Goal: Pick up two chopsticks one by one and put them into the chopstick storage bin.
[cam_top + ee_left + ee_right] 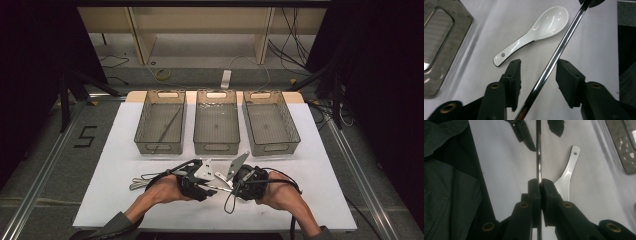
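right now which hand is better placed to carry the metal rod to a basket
Right. The right gripper is shut on the metal rod, pads pressed on it. The left gripper only straddles the rod, pads apart from it. The white ceramic spoon lies loose on the table.

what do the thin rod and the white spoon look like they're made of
Thin rod: likely polished metal, mirror-bright with sharp streaked reflections along its length. White spoon: probably glazed ceramic, though melamine is possible; glossy white with soft highlights in the bowl, a dark edge and a hole in the handle.
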A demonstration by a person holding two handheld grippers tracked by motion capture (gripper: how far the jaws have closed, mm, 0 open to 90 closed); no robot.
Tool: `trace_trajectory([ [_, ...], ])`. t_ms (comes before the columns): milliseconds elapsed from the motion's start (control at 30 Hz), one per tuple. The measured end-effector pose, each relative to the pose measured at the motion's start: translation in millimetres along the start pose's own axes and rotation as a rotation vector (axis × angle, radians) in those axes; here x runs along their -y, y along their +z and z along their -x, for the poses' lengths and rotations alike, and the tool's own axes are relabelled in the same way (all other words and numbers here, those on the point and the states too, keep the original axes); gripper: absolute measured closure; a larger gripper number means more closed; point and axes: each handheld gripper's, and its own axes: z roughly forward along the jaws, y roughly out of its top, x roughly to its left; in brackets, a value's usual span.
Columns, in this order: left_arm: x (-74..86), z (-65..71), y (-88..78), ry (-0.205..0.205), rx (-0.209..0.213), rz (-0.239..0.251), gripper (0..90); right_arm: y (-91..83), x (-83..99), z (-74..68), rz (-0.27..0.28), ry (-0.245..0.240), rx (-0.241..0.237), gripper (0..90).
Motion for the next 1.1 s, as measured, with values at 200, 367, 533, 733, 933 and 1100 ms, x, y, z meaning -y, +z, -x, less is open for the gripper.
trace_trajectory([
  [200,-0.3,2.7,0.3,0.035,0.017,-0.024,71.2,1.0,-0.9,-0.6,0.002,-0.027,-0.001,87.0],
  [367,-1.6,7.8,-1.7,0.103,0.032,-0.053,75.8,1.8,0.8,-1.1,0.017,-0.06,-0.011,86.8],
  [533,-2.1,15.1,-1.5,0.144,0.084,-0.089,83.7,4.6,3.0,1.9,0.021,-0.067,-0.004,80.7],
  [733,2.4,4.9,-6.5,0.084,0.042,-0.104,83.9,-11.4,-0.1,0.8,0.15,-0.011,0.089,55.8],
  [933,8.9,-11.6,-19.5,-0.013,-0.033,-0.093,83.9,-19.9,3.6,5.1,0.292,0.082,0.131,46.4],
  [1100,17.9,-27.5,-31.9,-0.109,-0.091,-0.072,83.9,-21.1,7.0,4.2,0.341,0.108,0.129,41.0],
])
